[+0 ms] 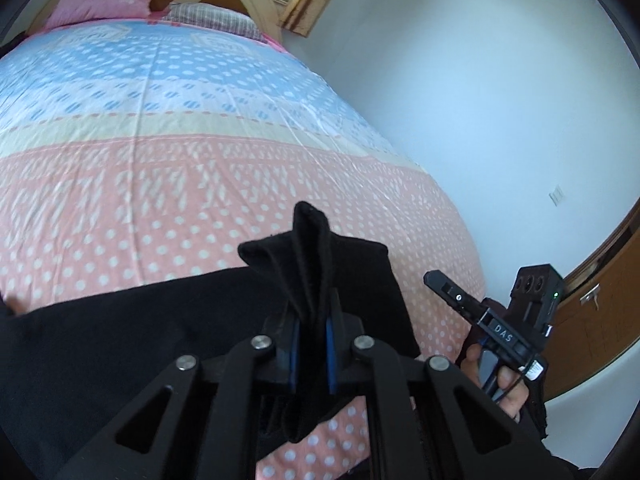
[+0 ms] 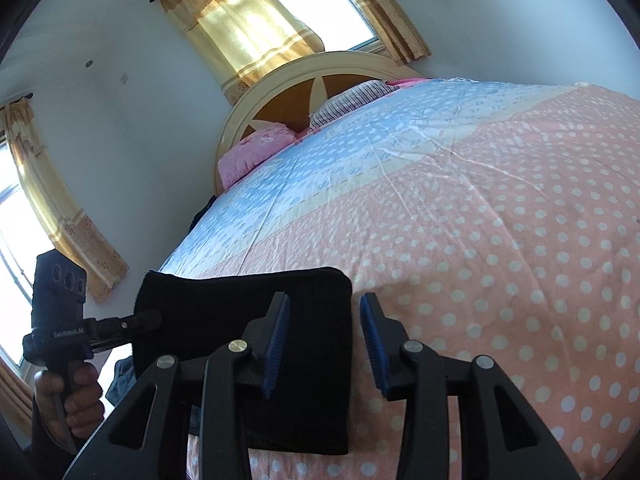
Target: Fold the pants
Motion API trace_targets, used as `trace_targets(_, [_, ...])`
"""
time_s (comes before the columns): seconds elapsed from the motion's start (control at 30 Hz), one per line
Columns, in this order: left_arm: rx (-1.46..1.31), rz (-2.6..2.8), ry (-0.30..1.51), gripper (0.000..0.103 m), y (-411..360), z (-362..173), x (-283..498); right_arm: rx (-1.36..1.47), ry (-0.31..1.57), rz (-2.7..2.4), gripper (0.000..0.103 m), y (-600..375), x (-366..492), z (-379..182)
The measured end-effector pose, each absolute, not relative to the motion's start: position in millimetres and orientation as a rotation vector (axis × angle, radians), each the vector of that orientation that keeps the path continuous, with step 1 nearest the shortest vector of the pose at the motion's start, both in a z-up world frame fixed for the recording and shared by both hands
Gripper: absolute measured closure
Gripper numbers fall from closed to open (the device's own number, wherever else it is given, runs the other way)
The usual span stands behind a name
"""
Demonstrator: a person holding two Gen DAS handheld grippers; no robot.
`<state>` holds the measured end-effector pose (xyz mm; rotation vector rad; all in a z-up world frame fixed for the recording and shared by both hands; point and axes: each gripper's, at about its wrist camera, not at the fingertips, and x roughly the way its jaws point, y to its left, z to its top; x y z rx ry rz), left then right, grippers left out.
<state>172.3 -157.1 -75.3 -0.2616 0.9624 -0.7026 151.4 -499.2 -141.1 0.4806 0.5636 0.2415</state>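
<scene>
The black pants [image 1: 120,320] lie on the near end of the bed; in the right wrist view they [image 2: 312,360] show as a folded rectangle. My left gripper [image 1: 312,320] is shut on a bunched edge of the pants, which sticks up between its blue pads. It also shows in the right wrist view [image 2: 148,320] at the pants' left edge. My right gripper [image 2: 325,340] is open and empty, its jaws straddling the right edge of the folded pants. It also shows in the left wrist view [image 1: 440,280], to the right of the pants.
The bed has a pink and blue dotted cover [image 1: 200,140]. Pillows [image 1: 104,4] and a round headboard [image 2: 280,96] are at the far end. A white wall [image 1: 480,100] runs along one side, a wooden door [image 1: 592,320] stands nearby, and curtained windows [image 2: 248,20] are behind the headboard.
</scene>
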Motion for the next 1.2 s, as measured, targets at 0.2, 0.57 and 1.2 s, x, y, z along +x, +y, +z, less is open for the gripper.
trace_targets(0.2, [-0.323,-0.646,0.946,0.093,-113.6,-73.0,170.6,0.441,0.567,0.27,0.064,-487.0,150.3,-140.9])
trace_targets(0.57, [-0.409,-0.533,0.959,0.093,-53.1,-97.4,173.6,0.342,0.534,0.395,0.064,-455.8,142.2,-132.6])
trace_targets(1.2, [-0.42,-0.428,1.003,0.092,-15.9,-159.3,181.6,-0.046,0.804,0.591,0.064,-367.4,143.5,-173.1])
